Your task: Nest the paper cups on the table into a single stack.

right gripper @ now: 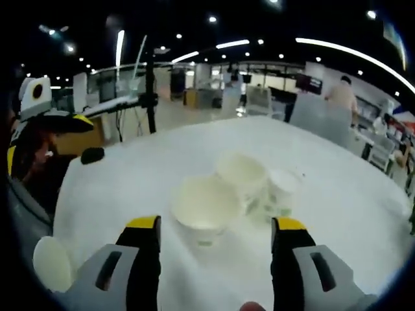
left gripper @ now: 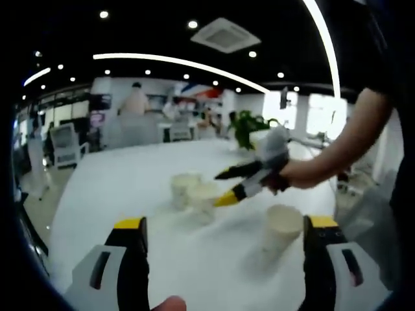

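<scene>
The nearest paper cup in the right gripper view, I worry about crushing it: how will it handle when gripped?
The nearest paper cup is probably light and thin-walled; its open rim may flex if the open right gripper squeezes hard. Standing upright and seemingly empty, it may slide or tip when nudged.

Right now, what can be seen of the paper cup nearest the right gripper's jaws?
The nearest paper cup is cream-white, looks like thin paper, round-rimmed and empty, mouth open and tipped toward the camera. It sits on the white table ahead of the open right gripper, between the lines of its jaws but not gripped. Two more cups stand close behind it; whether they touch cannot be told.
</scene>
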The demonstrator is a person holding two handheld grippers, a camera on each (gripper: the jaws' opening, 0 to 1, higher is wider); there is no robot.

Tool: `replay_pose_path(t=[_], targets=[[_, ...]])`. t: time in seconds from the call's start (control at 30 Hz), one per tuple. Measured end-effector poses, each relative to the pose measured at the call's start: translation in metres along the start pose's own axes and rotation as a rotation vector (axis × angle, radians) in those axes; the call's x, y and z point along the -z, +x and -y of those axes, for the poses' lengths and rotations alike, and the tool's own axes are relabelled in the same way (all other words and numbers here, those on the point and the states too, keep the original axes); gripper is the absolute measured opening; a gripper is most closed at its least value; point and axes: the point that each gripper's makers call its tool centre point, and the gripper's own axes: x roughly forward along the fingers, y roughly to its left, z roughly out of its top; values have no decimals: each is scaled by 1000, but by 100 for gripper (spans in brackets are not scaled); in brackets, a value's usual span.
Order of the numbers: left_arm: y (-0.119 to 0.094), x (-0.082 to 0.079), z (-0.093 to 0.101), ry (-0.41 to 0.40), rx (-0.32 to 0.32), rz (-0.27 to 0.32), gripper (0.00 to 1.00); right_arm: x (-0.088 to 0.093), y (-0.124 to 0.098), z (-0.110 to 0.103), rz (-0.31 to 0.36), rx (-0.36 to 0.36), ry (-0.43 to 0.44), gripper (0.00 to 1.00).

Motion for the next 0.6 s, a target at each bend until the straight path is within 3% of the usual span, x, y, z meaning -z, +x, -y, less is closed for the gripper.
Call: replay_pose_path(t=[0.2,0.6], targets=[[-2,-1,-3,-4,-15,-3,98,-2,8,-12,5,-31,-59,55],[-8,3,-1,-12,-30,-19,98,-1,11,-9,41,-17,-16,50]])
